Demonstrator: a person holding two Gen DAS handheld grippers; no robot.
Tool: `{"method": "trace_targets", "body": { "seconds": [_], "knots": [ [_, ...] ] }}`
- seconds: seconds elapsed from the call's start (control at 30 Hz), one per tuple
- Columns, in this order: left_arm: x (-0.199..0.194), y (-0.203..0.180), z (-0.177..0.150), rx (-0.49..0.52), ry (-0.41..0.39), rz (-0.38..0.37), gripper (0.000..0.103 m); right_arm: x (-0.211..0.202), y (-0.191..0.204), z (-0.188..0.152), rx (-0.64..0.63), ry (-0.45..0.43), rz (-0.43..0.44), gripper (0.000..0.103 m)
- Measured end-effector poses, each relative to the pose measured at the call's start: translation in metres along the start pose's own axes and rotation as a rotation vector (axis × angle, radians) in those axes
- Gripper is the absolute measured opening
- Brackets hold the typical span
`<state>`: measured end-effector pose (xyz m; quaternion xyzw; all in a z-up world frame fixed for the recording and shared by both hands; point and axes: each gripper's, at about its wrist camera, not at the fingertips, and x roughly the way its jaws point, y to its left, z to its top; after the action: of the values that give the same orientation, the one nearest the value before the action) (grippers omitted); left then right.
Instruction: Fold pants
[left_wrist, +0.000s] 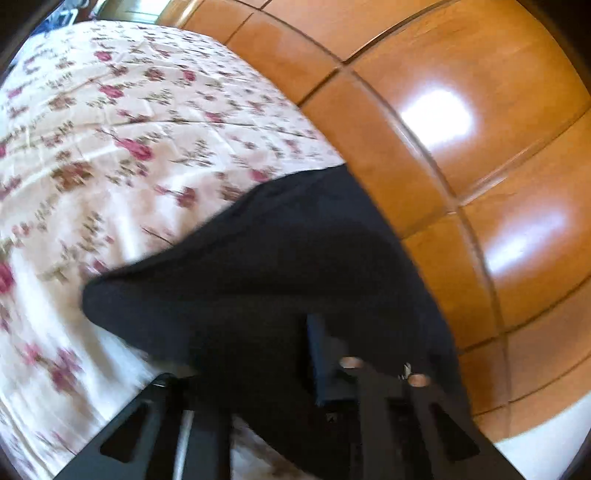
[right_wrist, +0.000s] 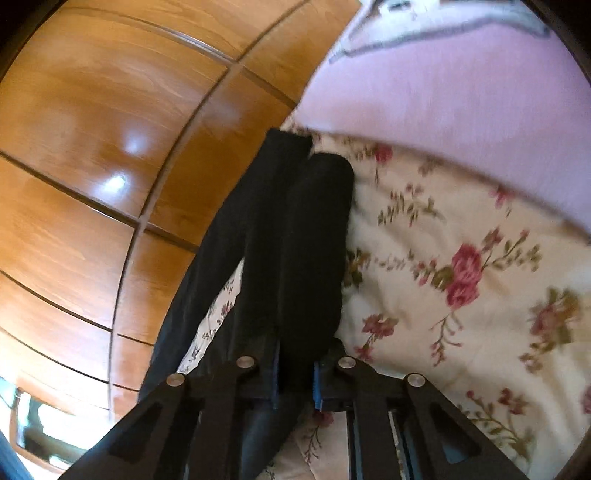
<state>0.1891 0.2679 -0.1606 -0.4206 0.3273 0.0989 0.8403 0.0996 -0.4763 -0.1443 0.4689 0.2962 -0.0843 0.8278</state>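
You are handling a pair of soft black cloth pants (left_wrist: 280, 258) that lies along the edge of the bed, on the cream bedsheet printed with red roses (left_wrist: 110, 122), on the side next to the glossy orange-brown wooden wardrobe doors (left_wrist: 461, 110). Your right gripper (right_wrist: 295, 384) is clamped on a bunched stretch of the cloth, its blue-lined fingers drawn in close with the fabric rising between them. Your left gripper (left_wrist: 255, 369) sits deep in the dark cloth; one finger shows against it, but I cannot tell whether it is closed on the fabric or merely lying over it.

Expect the pants to be light, limp and quick to sag: they will drape from any single hold and wrinkle where bunched. In the right wrist view the two legs (right_wrist: 280, 229) run away from you, towards the pale pink blanket (right_wrist: 443, 92) further up the bed, with a strip of bedsheet showing between them. Take hold at seams, hems or the waistband, where the layers are thicker and less likely to slip, and keep both holds level so the fold lands flat
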Motion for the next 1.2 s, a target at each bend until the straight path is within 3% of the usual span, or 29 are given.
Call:
{"method": "trace_targets", "body": {
  "seconds": [0.13,0.27,0.4,0.6,0.7,0.8,0.83,0.87,1.0,1.03,1.07,1.2],
  "knots": [
    [-0.032,-0.001,0.005,0.068,-0.088,-0.022,0.007,-0.015,0.013,0.004,-0.044,-0.05,-0.029,0.01],
    [-0.066,0.005,0.006,0.071,-0.104,-0.093,0.007,-0.039,0.023,0.002,-0.095,-0.091,-0.033,0.009],
    [-0.098,0.016,0.004,0.07,-0.141,-0.1,0.006,-0.061,0.031,-0.006,-0.153,-0.112,-0.045,0.009],
    [-0.131,0.033,-0.007,0.104,-0.195,-0.044,0.006,-0.082,0.027,-0.024,-0.179,-0.096,-0.058,0.009],
    [-0.12,0.043,-0.011,0.132,-0.154,0.022,0.007,-0.077,0.015,-0.036,-0.211,-0.026,-0.078,0.01],
    [-0.108,0.055,-0.019,0.099,-0.087,0.056,0.016,-0.065,-0.012,-0.041,-0.131,0.046,-0.04,0.015],
    [-0.103,0.059,-0.021,0.085,-0.065,0.088,0.032,-0.061,-0.026,-0.039,-0.065,0.057,-0.022,0.028],
    [-0.1,0.063,-0.022,0.068,-0.053,0.103,0.035,-0.06,-0.037,-0.037,-0.014,0.051,-0.017,0.039],
    [-0.105,0.074,-0.025,0.022,-0.07,0.06,0.032,-0.06,-0.07,-0.023,0.163,-0.014,0.063,0.036],
    [-0.109,0.071,-0.025,0.039,-0.09,0.068,0.024,-0.061,-0.07,-0.018,0.165,-0.019,0.05,0.03],
    [-0.112,0.068,-0.025,0.063,-0.105,0.079,0.016,-0.061,-0.066,-0.014,0.147,-0.022,0.029,0.017],
    [-0.118,0.056,-0.018,0.111,-0.149,0.109,0.011,-0.085,-0.029,0.001,-0.059,-0.124,-0.038,0.01]
  ]
}}
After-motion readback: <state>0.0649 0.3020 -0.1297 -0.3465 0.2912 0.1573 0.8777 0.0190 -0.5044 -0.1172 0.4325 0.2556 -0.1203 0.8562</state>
